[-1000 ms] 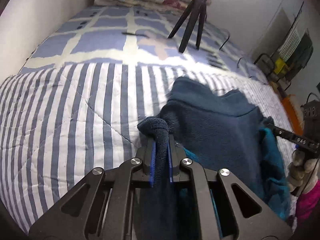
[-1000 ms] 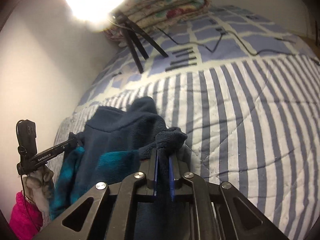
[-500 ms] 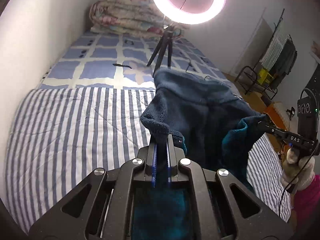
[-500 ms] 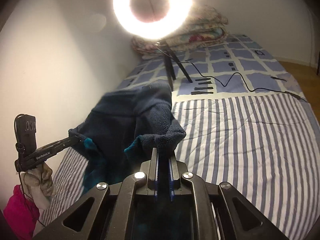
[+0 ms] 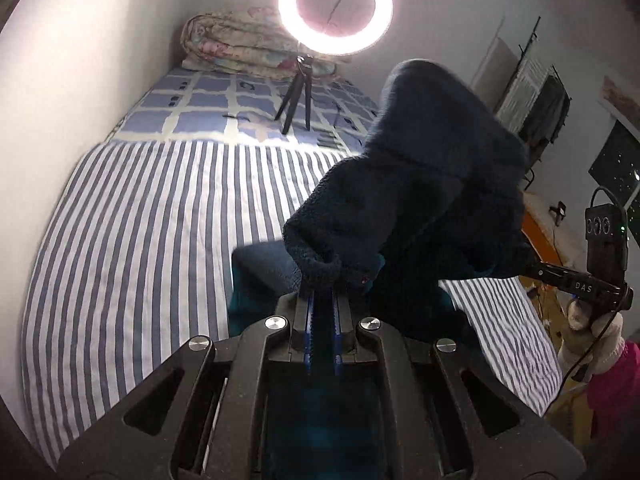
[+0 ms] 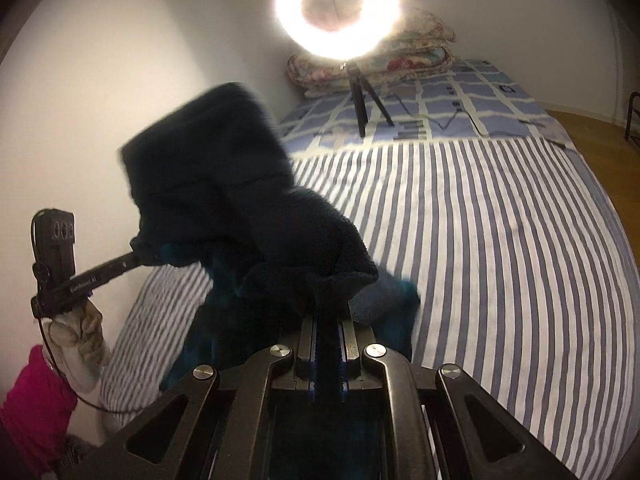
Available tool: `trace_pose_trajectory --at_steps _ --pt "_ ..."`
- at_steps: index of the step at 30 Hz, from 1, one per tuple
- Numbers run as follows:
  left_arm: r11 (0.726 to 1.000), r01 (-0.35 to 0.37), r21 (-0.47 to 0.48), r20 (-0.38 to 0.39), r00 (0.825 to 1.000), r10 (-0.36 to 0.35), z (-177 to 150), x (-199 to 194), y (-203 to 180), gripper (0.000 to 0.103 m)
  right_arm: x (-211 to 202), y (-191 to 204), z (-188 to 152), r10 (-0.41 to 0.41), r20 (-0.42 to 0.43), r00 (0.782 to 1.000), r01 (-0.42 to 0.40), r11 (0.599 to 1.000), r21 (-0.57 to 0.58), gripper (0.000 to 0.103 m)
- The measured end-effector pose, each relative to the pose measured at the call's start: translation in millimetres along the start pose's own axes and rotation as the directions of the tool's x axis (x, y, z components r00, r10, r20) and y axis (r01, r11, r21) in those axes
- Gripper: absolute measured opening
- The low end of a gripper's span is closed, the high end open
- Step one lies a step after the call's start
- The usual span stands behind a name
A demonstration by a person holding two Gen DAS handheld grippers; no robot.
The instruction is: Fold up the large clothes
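A dark blue fleece garment [image 5: 420, 208] is held up in the air over a striped bed [image 5: 140, 220], pinched at two points. On the left, the left claw [image 5: 322, 312] is clamped narrowly on a thick rolled edge of the fleece. To the right, the right claw [image 6: 328, 320] grips another edge the same way. The cloth bunches high between them, with a teal lining and a lower flap trailing near the bedspread.

The step in hand looks like lifting and shaking the garment out before laying it flat. To do it well, both claws should probably keep their firm pinch, spread apart until the fabric hangs without bunching, then lower evenly so the hem lands first.

The left wrist view shows a clothes rack [image 5: 536, 100] by the far wall and the right claw's handle in a gloved hand [image 5: 592, 328]. The right wrist view instead shows bare wooden floor [image 6: 600, 124] beyond the bed, and the left claw's handle. Both show a lit ring light [image 5: 335, 12] on a tripod.
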State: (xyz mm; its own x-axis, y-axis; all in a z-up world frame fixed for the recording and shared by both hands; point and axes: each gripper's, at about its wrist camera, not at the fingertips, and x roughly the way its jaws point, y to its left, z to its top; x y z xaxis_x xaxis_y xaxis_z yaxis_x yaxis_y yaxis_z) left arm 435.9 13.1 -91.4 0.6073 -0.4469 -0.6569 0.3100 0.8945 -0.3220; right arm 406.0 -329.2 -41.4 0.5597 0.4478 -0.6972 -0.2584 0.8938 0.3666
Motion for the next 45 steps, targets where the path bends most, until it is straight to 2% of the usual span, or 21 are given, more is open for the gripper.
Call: trace_pose_trajectory --at_steps 4,8,11,14,19,21,23,26,27,28,30,31,34,38,40,43,45 --pt "1.0 -0.004 0.015 -0.022 1.0 0.004 -40 -14 -2 0.005 -8 -2 -51 0.001 -0.029 1.0 0.0 1.0 0.019 0.006" --pt "0.999 -0.015 0.033 -0.151 0.988 0.02 -97 -16 3 0.006 -7 -6 -100 -0.032 -0.112 0.993 0.034 0.999 0.021 0.012" --pt "0.999 -0.02 0.033 -0.193 0.981 0.026 -123 -32 7 0.008 -31 -8 -121 -0.034 -0.106 0.994 0.038 0.999 0.035 0.018" --pt "1.0 0.004 -0.003 -0.177 0.984 -0.004 -132 -64 5 0.008 -67 -5 -127 -0.018 -0.05 0.999 0.021 0.998 0.051 0.02" --pt "0.999 0.047 -0.012 -0.103 0.994 -0.048 -135 -138 -15 0.009 -131 20 -134 0.02 0.039 0.999 -0.022 0.999 0.038 0.032" --pt "0.997 0.07 -0.022 -0.079 0.994 -0.072 -131 -169 -23 0.025 -156 34 -134 0.047 0.069 0.997 -0.048 0.999 0.017 0.034" --pt "0.995 0.092 -0.024 -0.047 0.995 -0.093 -127 -199 -32 0.034 -177 48 -135 0.06 0.087 0.994 -0.059 0.998 -0.01 0.034" --pt "0.995 0.097 0.012 -0.001 0.995 -0.097 -116 -242 -49 0.036 -211 71 -135 0.07 0.117 0.991 -0.064 0.996 -0.057 0.036" --pt "0.995 0.091 0.027 0.012 0.996 -0.092 -113 -253 -57 0.041 -218 75 -135 0.073 0.124 0.99 -0.065 0.996 -0.068 0.043" --pt "0.995 0.089 0.042 0.028 0.996 -0.09 -109 -265 -62 0.045 -224 79 -135 0.077 0.132 0.988 -0.067 0.995 -0.08 0.054" --pt "0.994 0.099 0.045 0.054 0.993 -0.101 -104 -282 -67 0.067 -233 85 -132 0.08 0.157 0.984 -0.067 0.994 -0.087 0.064" --pt "0.994 0.097 0.042 0.062 0.993 -0.1 -101 -284 -66 0.068 -233 86 -131 0.082 0.164 0.983 -0.068 0.994 -0.089 0.065" --pt "0.996 0.087 0.017 0.067 0.994 -0.088 -96 -270 -58 0.069 -215 77 -130 0.085 0.158 0.984 -0.077 0.995 -0.056 0.067" --pt "0.987 0.109 -0.118 -0.007 0.994 -0.11 -97 -210 -26 0.069 -163 49 -132 0.101 0.095 0.99 -0.109 0.991 0.081 0.068" --pt "0.974 0.122 -0.189 -0.04 0.99 -0.132 -97 -174 -8 0.069 -134 34 -130 0.103 0.074 0.992 -0.113 0.984 0.141 0.069" --pt "0.942 0.124 -0.313 -0.064 0.986 -0.151 -97 -130 20 0.069 -91 16 -126 0.102 0.046 0.994 -0.109 0.972 0.207 0.076" --pt "0.917 0.107 -0.384 -0.084 0.985 -0.15 -96 -99 39 0.069 -62 4 -123 0.118 0.018 0.993 -0.118 0.955 0.27 0.076"
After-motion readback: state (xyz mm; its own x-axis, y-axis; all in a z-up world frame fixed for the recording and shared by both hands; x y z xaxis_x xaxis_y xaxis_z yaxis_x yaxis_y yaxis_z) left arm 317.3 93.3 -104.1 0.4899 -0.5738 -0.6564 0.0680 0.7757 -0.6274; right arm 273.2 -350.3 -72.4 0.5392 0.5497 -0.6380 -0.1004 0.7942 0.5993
